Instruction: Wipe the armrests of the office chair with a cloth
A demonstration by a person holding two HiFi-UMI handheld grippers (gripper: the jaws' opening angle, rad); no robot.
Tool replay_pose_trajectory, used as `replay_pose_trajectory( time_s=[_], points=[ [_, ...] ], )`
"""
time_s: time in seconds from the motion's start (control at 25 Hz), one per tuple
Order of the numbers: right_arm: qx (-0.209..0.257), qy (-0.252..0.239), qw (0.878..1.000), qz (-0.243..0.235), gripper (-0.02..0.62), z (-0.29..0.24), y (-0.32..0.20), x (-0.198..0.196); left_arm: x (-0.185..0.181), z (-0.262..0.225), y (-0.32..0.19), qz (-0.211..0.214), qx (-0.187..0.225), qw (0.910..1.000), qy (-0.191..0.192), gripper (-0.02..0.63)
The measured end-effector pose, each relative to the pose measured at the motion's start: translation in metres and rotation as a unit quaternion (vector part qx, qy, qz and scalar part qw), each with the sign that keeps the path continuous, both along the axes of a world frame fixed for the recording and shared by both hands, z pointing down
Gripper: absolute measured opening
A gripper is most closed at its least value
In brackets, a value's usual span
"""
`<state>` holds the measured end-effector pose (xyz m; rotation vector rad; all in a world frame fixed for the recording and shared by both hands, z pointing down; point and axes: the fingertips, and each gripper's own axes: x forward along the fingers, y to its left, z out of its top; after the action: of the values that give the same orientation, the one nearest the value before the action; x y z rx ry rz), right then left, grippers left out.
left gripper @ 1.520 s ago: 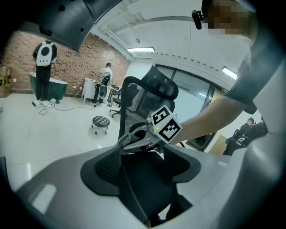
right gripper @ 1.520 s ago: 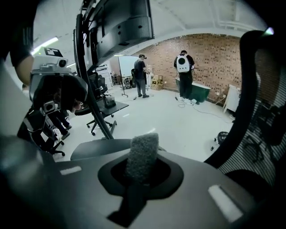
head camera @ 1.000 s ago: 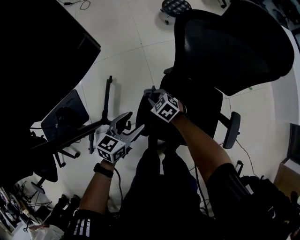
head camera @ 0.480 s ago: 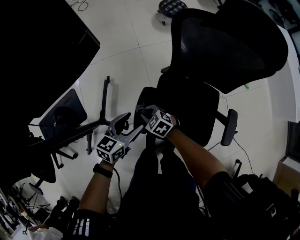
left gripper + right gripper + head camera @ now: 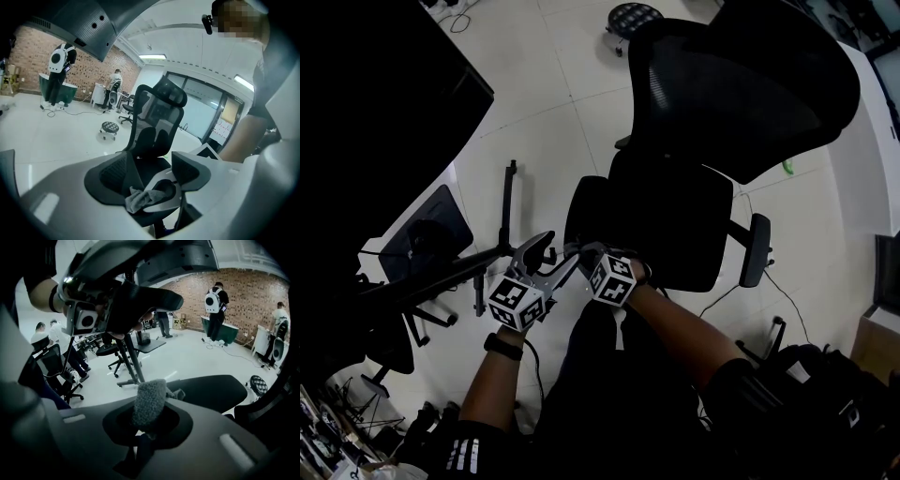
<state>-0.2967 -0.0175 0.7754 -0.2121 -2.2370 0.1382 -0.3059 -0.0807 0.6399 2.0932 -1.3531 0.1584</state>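
The black mesh office chair [image 5: 741,84] stands in front of me, with one armrest [image 5: 586,211] on its left and the other armrest [image 5: 757,249] on its right. My right gripper [image 5: 581,251] is at the near end of the left armrest, shut on a grey cloth [image 5: 150,401]. In the right gripper view the cloth sticks up between the jaws, with the armrest pad [image 5: 211,389] just beyond. My left gripper [image 5: 558,251] hovers open right beside it, holding nothing. The left gripper view shows the cloth [image 5: 140,198] low down and the chair back [image 5: 157,117] beyond.
A dark desk [image 5: 375,112] fills the left side, its metal leg frame [image 5: 508,211] on the white floor. Another chair [image 5: 427,234] sits by it. A small castor stool [image 5: 633,17] stands beyond the office chair. A dark backpack [image 5: 825,394] lies at lower right. People [image 5: 215,301] stand far off.
My right gripper has slid with the cloth along the left armrest toward me, from its far part to its near end. The left gripper has barely moved.
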Motion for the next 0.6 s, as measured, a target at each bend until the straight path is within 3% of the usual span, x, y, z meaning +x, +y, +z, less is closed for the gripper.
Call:
replay_pose_trajectory(
  time_s=[0.36, 0.6],
  points=[
    [-0.014, 0.007, 1.0, -0.002, 0.032, -0.003, 0.028, 0.011, -0.005, -0.004, -0.002, 0.007, 0.007, 0.9999, -0.008, 0.322],
    [-0.045, -0.043, 0.994, 0.088, 0.032, -0.042, 0.008, 0.028, 0.001, -0.016, -0.007, 0.025, 0.018, 0.9995, -0.006, 0.322]
  ],
)
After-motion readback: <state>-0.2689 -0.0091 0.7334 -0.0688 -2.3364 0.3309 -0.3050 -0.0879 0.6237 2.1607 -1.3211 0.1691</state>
